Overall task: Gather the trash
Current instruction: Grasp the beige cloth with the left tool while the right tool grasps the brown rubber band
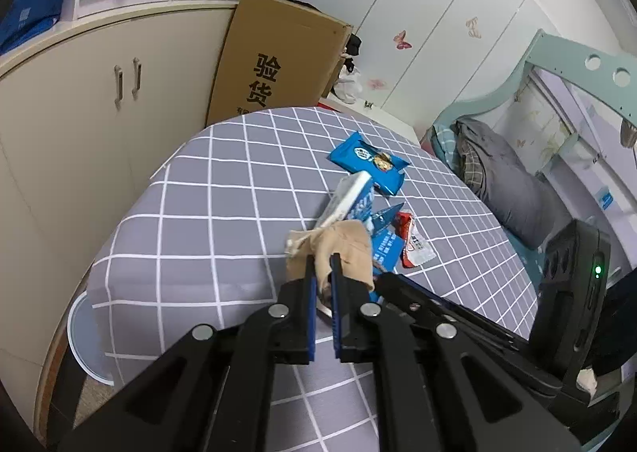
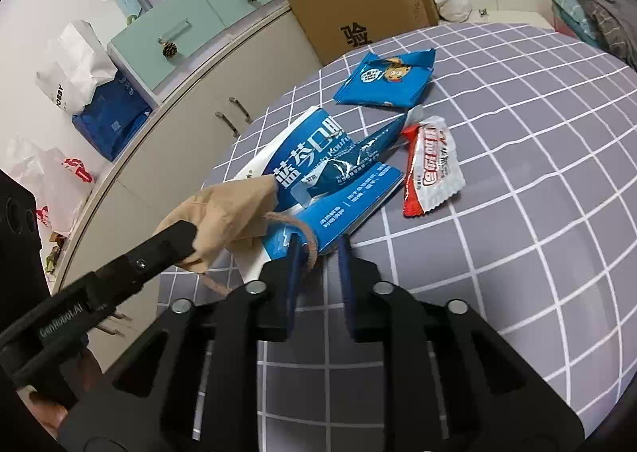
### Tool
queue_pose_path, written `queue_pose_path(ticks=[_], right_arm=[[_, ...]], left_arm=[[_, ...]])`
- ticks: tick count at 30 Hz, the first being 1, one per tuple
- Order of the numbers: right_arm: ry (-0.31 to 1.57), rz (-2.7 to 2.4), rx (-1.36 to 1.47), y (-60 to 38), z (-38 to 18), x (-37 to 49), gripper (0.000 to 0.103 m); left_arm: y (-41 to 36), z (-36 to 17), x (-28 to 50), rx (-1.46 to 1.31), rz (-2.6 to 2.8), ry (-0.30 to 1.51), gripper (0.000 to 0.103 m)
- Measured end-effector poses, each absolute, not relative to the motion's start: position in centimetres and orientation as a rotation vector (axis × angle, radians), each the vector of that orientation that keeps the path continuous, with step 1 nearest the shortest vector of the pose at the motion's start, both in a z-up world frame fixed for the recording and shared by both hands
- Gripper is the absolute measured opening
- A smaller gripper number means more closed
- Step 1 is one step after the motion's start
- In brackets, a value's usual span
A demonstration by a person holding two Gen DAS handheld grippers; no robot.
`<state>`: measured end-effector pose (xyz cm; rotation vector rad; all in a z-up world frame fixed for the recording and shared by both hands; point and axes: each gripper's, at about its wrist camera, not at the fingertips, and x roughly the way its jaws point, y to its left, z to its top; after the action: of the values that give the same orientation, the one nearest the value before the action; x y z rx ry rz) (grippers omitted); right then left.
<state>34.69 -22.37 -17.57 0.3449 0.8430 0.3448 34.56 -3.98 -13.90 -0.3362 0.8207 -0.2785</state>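
My left gripper (image 1: 323, 267) is shut on a crumpled tan paper bag (image 1: 342, 249) with a twine handle, held just above the grey checked table (image 1: 207, 221). The bag also shows in the right wrist view (image 2: 227, 209), with the left gripper (image 2: 175, 241) clamped on it. My right gripper (image 2: 318, 249) is open; the twine handle (image 2: 306, 237) and the edge of a blue-and-white medicine box (image 2: 318, 189) lie between its fingers. Beyond lie a torn dark-blue wrapper (image 2: 358, 157), a red-and-white snack wrapper (image 2: 432, 169) and a blue cookie packet (image 2: 388, 79).
A cardboard box (image 1: 278, 57) leans against beige cabinets (image 1: 99, 93) past the table's far edge. A white bin (image 1: 85, 336) stands on the floor at the table's left. A bed with grey bedding (image 1: 513, 181) is at the right. Bags (image 2: 79, 65) sit on the cabinet top.
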Motion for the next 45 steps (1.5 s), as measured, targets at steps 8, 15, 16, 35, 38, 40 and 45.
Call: queue_pose_path(ticks=[8,15,16,35,38,40,45], right_arm=[[0.782,0.302,0.303,-22.7,-15.8,32.9,0.007],[0.783,0.283,0.299,-21.9,-14.4,32.7,0.007],[0.801,0.267,0.325,-22.1,-14.9,33.1,0.009],[0.837,0.406,0.550,-22.6,-18.7,35.0,0.013],[0.825,0.399,0.540,-22.4,-18.4,34.7,0.005],[0.823,0.391,0.528,-22.3,-18.0,34.2,0.005],[0.814,0.394,0.519,-22.1,-16.9,32.9,0.005]], left_arm=[[-2.0,-13.2,33.0,-0.360,-0.268,0.782,0.006],[0.1,-12.0,31.0,-0.355,-0.241,0.732,0.006],[0.4,-12.1,30.7,-0.356,-0.236,0.730,0.006],[4.1,-13.5,29.9,-0.393,-0.207,0.758,0.006],[4.0,-13.7,29.9,-0.389,-0.207,0.763,0.006],[4.0,-13.6,30.0,-0.389,-0.207,0.761,0.006],[4.1,-13.4,29.8,-0.402,-0.217,0.750,0.006]])
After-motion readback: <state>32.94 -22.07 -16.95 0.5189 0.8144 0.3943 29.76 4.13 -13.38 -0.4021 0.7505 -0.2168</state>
